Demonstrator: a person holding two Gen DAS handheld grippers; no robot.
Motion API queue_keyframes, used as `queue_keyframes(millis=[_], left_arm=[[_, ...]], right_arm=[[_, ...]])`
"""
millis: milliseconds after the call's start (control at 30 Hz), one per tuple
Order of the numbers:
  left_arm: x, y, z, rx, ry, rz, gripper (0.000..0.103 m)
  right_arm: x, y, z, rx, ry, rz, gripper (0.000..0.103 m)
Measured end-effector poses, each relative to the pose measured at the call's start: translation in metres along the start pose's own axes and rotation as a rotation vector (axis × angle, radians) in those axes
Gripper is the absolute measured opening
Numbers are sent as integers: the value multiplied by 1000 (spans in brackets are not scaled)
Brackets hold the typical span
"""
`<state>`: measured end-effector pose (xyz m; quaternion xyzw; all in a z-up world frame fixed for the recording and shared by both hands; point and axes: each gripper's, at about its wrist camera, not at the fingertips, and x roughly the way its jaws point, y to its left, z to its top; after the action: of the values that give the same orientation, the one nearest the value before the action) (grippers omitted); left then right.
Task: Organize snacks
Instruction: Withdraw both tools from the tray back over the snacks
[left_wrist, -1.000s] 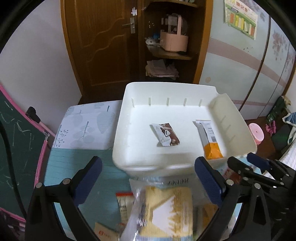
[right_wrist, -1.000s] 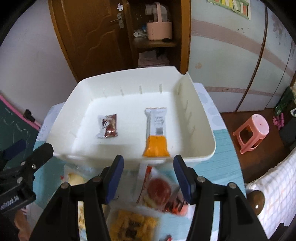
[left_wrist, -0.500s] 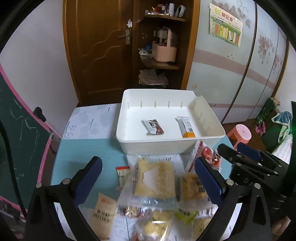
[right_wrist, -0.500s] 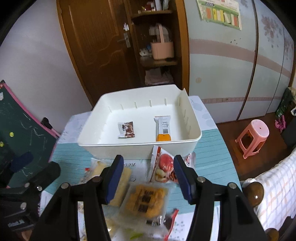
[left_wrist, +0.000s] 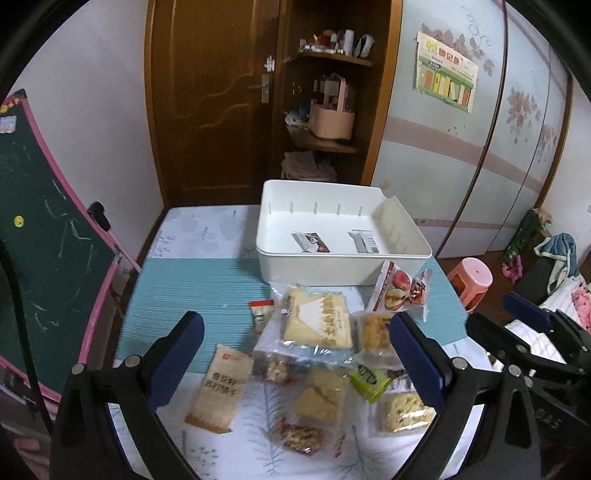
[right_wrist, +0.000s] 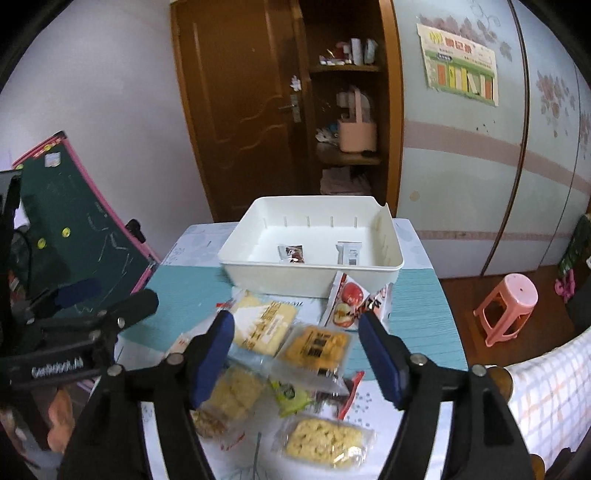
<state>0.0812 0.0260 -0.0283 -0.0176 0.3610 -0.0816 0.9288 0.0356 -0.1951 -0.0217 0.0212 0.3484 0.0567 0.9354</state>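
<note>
On the surface (left_wrist: 192, 288), a heap of snack packets (left_wrist: 314, 347) lay before the white bin (left_wrist: 343, 267), which held two small packets (right_wrist: 291, 253). Above the heap, the left claw (left_wrist: 295, 354) stood wide open and empty; the right claw (right_wrist: 297, 356) was opening, holding nothing.

Left wrist view: looks forward and downward between its own two fingers (left_wrist: 184, 343) across the table (left_wrist: 192, 288), from some way back. Right wrist view: same heading, set just to the right, its fingers (right_wrist: 218, 347) framing the snack pile (right_wrist: 295, 354). Both views share the pile, the white bin (left_wrist: 343, 266) beyond the fingertips, and the wooden door (right_wrist: 240, 110) behind. Each view catches the other gripper at its edge.
</note>
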Motion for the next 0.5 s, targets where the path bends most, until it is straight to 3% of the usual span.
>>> queue_keyframes(millis=[200,500], left_arm=[[-5,10,-41,33,13,3,100],[49,13,-109,79,220,-20,100]], right_arm=[[-6,3,-46,-59,35,-47,85],[44,-18,-122,3,277,-56,87]])
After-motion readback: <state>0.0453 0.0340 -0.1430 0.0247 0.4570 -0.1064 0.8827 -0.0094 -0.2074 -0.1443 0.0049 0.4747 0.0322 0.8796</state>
